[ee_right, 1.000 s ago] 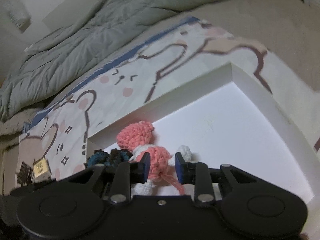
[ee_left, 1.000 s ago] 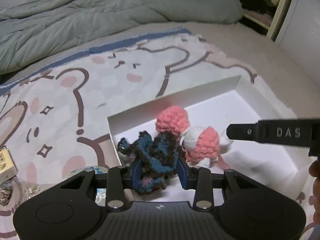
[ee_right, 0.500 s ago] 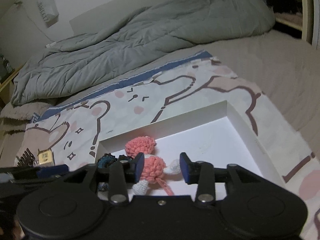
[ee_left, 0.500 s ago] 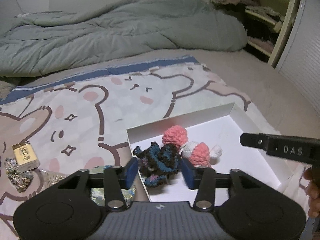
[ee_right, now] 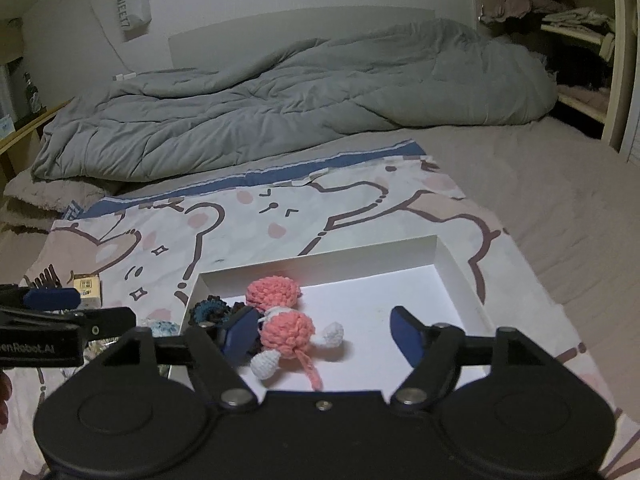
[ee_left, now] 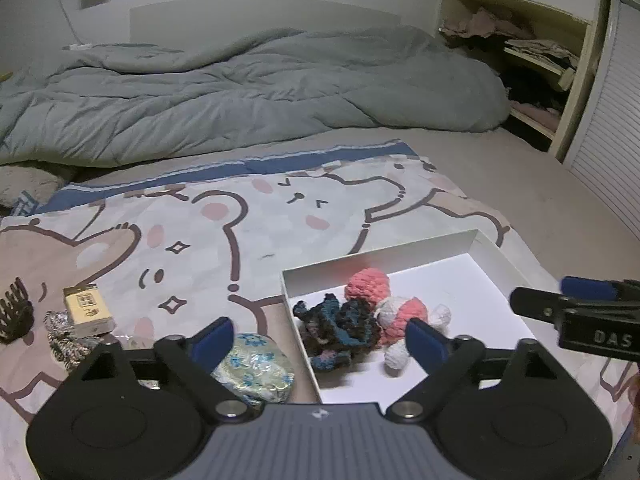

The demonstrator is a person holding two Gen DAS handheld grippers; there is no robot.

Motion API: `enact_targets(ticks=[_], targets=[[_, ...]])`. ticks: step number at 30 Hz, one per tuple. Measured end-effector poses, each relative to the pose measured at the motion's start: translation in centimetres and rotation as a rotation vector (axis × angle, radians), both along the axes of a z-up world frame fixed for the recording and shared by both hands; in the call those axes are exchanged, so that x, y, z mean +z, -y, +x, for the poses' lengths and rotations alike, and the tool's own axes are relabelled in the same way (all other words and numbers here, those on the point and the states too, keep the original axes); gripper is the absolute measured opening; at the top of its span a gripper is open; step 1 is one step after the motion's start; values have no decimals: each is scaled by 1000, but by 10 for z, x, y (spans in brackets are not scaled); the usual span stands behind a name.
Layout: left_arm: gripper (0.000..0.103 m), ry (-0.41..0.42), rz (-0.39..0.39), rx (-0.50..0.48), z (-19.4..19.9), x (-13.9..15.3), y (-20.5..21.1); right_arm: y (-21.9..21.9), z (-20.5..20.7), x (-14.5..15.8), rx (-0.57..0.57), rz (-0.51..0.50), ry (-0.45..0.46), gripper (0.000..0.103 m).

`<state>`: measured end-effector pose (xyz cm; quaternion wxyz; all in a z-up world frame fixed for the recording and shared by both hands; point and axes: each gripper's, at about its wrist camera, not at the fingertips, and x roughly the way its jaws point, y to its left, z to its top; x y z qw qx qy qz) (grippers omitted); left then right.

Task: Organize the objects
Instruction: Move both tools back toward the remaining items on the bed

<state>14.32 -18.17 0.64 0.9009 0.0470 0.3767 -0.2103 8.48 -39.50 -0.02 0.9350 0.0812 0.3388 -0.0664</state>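
A white open box (ee_left: 380,256) lies on the bear-print blanket. Inside it a dark blue and black crochet toy (ee_left: 336,328) rests against a pink and white crochet toy (ee_left: 384,304). My left gripper (ee_left: 318,342) hovers above the box's near left corner, its jaws opening, the pads clear of the dark toy. My right gripper (ee_right: 323,334) hangs over the pink toy (ee_right: 284,320), jaws also opening, touching nothing. The dark toy (ee_right: 212,308) shows behind its left finger. Each gripper appears at the edge of the other's view.
Left of the box lie a foil-wrapped bundle (ee_left: 254,364), a small yellow carton (ee_left: 86,308), a glittery knit piece (ee_left: 64,336) and a black hair claw (ee_left: 14,314). A grey duvet (ee_left: 240,92) fills the back of the bed. Shelves (ee_left: 532,60) stand at the far right.
Both grippers let go of their crochet toys, spread their jaws wide and drew back and upward. The two toys stay lying in the white box.
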Motion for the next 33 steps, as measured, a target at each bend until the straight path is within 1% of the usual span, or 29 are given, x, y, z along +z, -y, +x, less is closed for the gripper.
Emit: enact_targets(ticks=[3, 4, 6, 9, 11, 15, 21, 24, 28, 33], targets=[[101, 7, 10, 10, -1, 0, -3, -1, -6, 4, -4, -12, 14, 86], [102, 8, 15, 13, -2, 0, -4, -1, -8, 5, -7, -14, 19, 88], [103, 12, 20, 23, -3, 0, -8, 0, -10, 6, -12, -18, 26, 94], [103, 13, 15, 37, -3, 1, -14, -1, -13, 7, -11, -30, 32, 101], [103, 18, 17, 43, -4, 2, -17, -3, -14, 7, -7, -41, 33, 103], [103, 22, 15, 50, -7, 4, -23, -6, -17, 9, -18, -60, 37, 103], [103, 25, 10, 68, -8, 7, -34, -8, -15, 8, -21, -58, 28, 103], [103, 24, 19, 88, -6, 6, -42, -12, -13, 8, -25, -50, 26, 103], [103, 24, 28, 116, -4, 6, -56, -22, -7, 8, -14, -37, 33, 103], [103, 23, 21, 154, 0, 7, -77, -39, 2, 8, 16, -25, 36, 103]])
